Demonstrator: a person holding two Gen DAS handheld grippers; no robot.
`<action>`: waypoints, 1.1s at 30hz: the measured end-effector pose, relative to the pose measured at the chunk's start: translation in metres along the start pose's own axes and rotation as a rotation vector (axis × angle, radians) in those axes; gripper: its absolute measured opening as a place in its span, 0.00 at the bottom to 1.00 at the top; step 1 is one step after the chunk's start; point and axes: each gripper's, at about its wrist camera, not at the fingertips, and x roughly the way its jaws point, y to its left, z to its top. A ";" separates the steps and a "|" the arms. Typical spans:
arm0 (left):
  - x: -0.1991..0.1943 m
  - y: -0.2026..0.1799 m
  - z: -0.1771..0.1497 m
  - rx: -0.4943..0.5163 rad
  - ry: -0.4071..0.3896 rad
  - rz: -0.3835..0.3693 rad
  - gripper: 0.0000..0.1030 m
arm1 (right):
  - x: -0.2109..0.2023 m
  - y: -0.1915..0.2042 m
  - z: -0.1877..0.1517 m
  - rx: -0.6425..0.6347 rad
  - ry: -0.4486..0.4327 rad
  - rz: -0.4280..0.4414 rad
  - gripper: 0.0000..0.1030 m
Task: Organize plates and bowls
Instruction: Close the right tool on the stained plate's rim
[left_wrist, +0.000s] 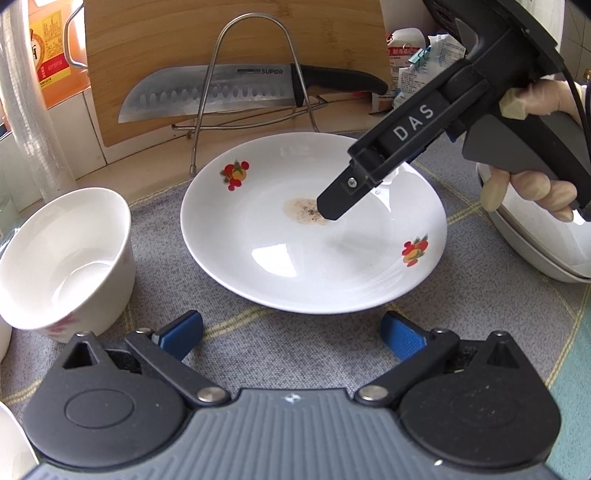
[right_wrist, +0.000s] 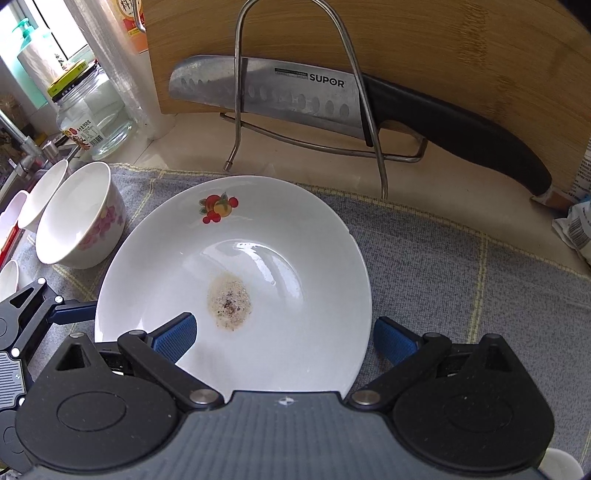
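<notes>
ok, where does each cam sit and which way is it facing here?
Left wrist: on the left gripper, low over the grey mat, facing the plate and knife; shows its own open fingers, plus the right gripper and gloved hand.
Right wrist: on the right gripper, above the plate, looking down; own open fingers, left gripper at the left edge.
Shared: plate, knife, cutting board, bowl.

Two close wrist views, angled down from near and right, sharing the plate (left_wrist: 314, 236).
</notes>
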 end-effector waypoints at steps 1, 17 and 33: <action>0.000 0.000 0.000 0.002 -0.001 -0.002 1.00 | 0.001 0.000 0.002 -0.007 0.002 0.003 1.00; 0.001 0.003 0.000 0.069 -0.030 -0.047 1.00 | 0.012 -0.015 0.026 -0.011 0.035 0.169 1.00; 0.003 0.001 0.007 0.117 -0.043 -0.046 1.00 | 0.009 -0.035 0.029 0.057 0.039 0.243 0.91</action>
